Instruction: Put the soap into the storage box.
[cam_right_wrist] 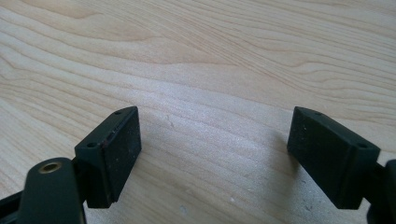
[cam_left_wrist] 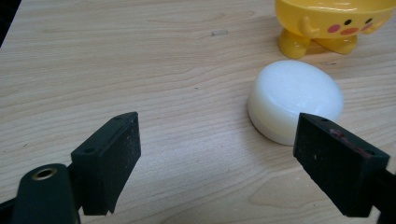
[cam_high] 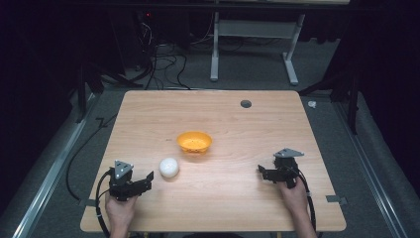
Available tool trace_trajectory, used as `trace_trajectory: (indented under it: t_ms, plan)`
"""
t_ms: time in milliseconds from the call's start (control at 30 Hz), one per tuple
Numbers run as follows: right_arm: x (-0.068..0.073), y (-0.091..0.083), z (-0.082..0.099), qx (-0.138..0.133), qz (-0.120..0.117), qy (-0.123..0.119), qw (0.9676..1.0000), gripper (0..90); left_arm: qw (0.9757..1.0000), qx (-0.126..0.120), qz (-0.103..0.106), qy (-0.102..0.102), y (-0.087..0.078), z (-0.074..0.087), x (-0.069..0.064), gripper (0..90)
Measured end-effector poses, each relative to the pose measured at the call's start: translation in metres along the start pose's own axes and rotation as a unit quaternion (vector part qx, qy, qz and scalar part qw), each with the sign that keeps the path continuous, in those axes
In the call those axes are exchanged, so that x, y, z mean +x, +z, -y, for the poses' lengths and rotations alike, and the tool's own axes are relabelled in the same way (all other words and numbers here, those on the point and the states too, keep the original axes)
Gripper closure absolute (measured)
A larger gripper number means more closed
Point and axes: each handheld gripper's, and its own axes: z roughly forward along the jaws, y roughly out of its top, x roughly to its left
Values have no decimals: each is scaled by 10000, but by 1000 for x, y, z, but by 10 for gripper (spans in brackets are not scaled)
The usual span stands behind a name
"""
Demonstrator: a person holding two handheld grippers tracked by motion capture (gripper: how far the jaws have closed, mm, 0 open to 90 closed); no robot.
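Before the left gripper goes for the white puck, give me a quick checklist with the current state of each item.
1. Left gripper open wide enough for the white puck: ok, fingers spread, nothing between them.
2. Puck lined up between the fingers: not ok, it sits ahead, off toward the right finger.
3. Puck free of the yellow bowl: ok, a gap of table shows between them.
4. Bowl upright on its feet: ok.
5. Right gripper out of the way: ok, open over bare wood at the table's right side.
6. Bowl empty: cannot tell.
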Motion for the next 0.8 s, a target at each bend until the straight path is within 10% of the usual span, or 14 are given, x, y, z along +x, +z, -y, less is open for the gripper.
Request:
trace_trajectory:
  t_ms: [800]
  plan:
    - [0,0,0,4,9,11,10000,180,9975,372,493,335,17,-6,-34,147]
